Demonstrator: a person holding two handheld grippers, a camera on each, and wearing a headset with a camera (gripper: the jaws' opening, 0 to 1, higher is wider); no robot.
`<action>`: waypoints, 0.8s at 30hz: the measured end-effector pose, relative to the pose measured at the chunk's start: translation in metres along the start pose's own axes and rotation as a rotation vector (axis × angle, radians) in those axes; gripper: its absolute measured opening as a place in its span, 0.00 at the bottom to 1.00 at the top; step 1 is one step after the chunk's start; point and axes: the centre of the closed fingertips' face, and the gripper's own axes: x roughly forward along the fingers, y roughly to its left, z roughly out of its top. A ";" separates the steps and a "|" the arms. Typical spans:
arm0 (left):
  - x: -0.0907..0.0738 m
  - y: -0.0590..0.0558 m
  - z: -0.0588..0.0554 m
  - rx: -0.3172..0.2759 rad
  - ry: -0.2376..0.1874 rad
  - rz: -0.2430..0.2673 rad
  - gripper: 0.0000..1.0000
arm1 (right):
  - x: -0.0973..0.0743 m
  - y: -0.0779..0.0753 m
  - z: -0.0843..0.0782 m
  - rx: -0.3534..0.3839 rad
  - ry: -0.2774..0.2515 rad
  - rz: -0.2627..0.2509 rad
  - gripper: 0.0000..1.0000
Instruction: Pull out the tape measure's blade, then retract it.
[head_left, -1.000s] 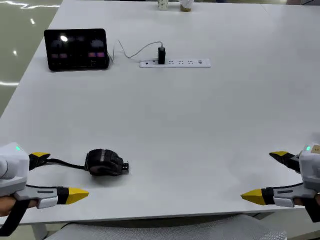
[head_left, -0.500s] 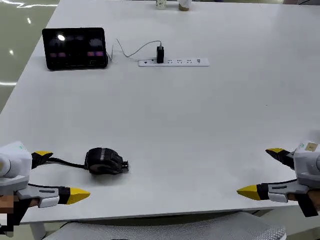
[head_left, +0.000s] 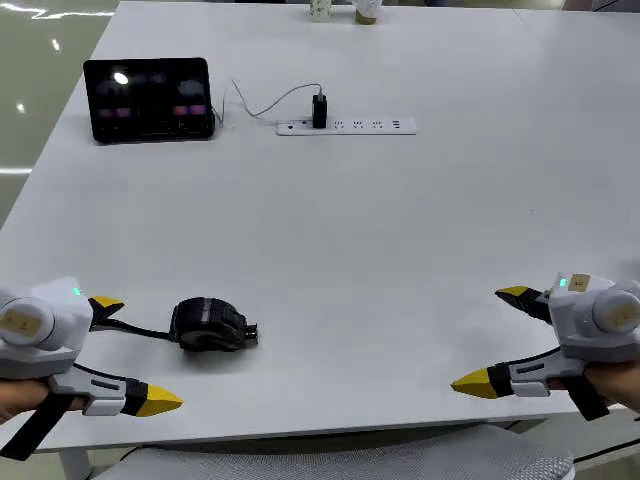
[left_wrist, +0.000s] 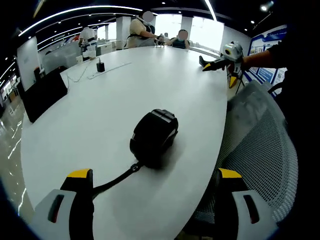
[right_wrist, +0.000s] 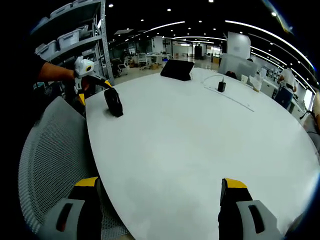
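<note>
The left claw (head_left: 135, 352) is at the lower left of the head view. Its two jaws are wide apart and hold nothing. The tape measure (head_left: 210, 324) lies on the white desk (head_left: 400, 250) just in front of this claw, a little to the right of it in the picture. In the left gripper view it sits straight ahead, between the lines of the two jaws but not yet inside them. It lies long-ways from left to right. Its black strap (head_left: 135, 328) runs back toward the left claw, and its small blade tip (head_left: 252, 330) points the other way.

The right claw (head_left: 489, 338) is at the lower right, wide open and empty too, well apart from the tape measure. So I think the left claw is the one to grab the case, and the right claw must come across for the tip.
</note>
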 end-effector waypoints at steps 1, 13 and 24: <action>0.000 0.001 0.002 0.007 0.002 -0.003 0.99 | 0.001 0.000 0.002 -0.010 0.001 0.003 0.99; 0.006 0.004 0.016 0.142 0.070 -0.059 0.99 | 0.023 0.004 0.025 -0.126 0.013 0.059 0.99; 0.018 0.002 0.029 0.344 0.146 -0.106 0.99 | 0.046 0.021 0.044 -0.207 0.018 0.122 1.00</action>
